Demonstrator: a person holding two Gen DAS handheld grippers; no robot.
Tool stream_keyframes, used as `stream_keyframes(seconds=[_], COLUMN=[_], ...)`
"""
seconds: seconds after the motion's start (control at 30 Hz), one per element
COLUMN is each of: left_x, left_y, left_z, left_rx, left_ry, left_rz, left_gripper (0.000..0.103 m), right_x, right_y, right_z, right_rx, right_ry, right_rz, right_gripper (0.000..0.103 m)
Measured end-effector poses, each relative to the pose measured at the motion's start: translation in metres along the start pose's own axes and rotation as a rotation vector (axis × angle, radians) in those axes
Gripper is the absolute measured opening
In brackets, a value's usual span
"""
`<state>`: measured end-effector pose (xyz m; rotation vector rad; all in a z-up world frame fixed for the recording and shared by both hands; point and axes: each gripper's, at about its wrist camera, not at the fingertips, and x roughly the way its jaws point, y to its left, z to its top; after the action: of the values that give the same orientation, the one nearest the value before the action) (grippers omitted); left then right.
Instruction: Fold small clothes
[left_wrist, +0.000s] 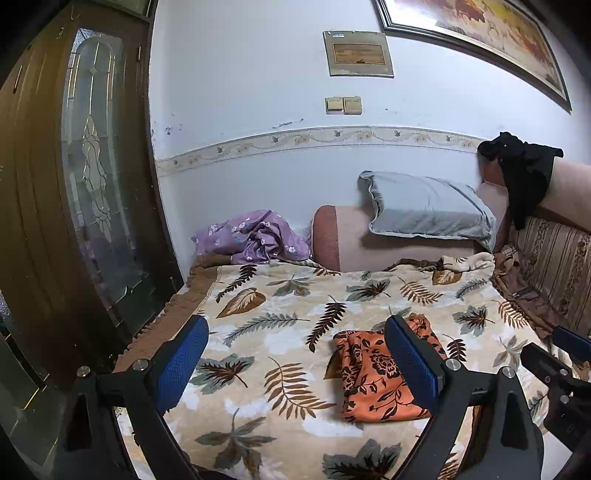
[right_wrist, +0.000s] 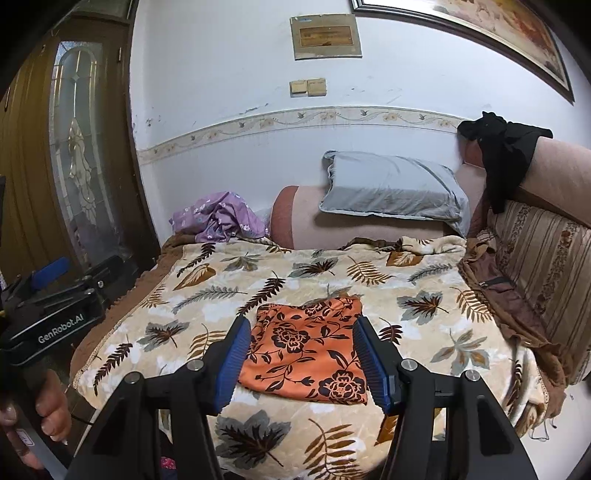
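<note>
Orange floral cloth (right_wrist: 306, 350) lies folded into a neat rectangle on the leaf-print blanket (right_wrist: 207, 295), lower centre of the right wrist view, flat and square-edged, so we judge this piece done or nearly done. Right gripper (right_wrist: 299, 365) hangs just above it, fingers (right_wrist: 232, 354) part-open on either side of the cloth in frame, nothing between the pads; we read that as a release pose, not a grip. Left gripper (left_wrist: 295, 362) has fingers spread wide and empty, cloth showing lower right of its view behind the right-hand finger. A hand (right_wrist: 48, 402) holds that left gripper's handle at the lower left edge of the right view.

Further back, a crumpled purple floral garment (left_wrist: 255, 236) sits at the bed's far left, probably next in line for folding. Grey pillow (left_wrist: 424, 206) rests on the bolster (left_wrist: 332, 236) mid-frame. Black garment (left_wrist: 524, 173) is draped over the sofa back (left_wrist: 569, 188), upper right, out of the work area.
</note>
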<state>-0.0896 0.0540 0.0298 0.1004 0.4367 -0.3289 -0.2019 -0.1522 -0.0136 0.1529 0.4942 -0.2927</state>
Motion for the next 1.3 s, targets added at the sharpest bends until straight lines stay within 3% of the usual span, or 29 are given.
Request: stream_keyframes(seconds=[0.23, 0.83, 1.03, 1.3], left_x=[-0.003, -0.039, -0.037, -0.016], left_y=[0.004, -0.003, -0.007, -0.026], left_z=[-0.002, -0.005, -0.008, 0.008], left_rx=[-0.007, 0.005, -0.001, 0.033], left_ry=[-0.003, -0.021, 0.0, 0.013], left_rz=[-0.001, 0.022, 0.02, -0.017], left_gripper=[0.096, 0.096, 0.096, 0.096], right_x=[0.006, -0.015, -0.008, -0.001], right_y=[-0.005, -0.013, -0.014, -0.041], right_z=[-0.009, -0.013, -0.02, -0.008], right_rx=[0.021, 0.055, 0.052, 0.118], right_ry=[0.023, -0.017, 0.028, 0.015], right_rz=[-0.004, 0.026, 0.019, -0.025], right_gripper=[0.062, 0.062, 0.062, 0.062])
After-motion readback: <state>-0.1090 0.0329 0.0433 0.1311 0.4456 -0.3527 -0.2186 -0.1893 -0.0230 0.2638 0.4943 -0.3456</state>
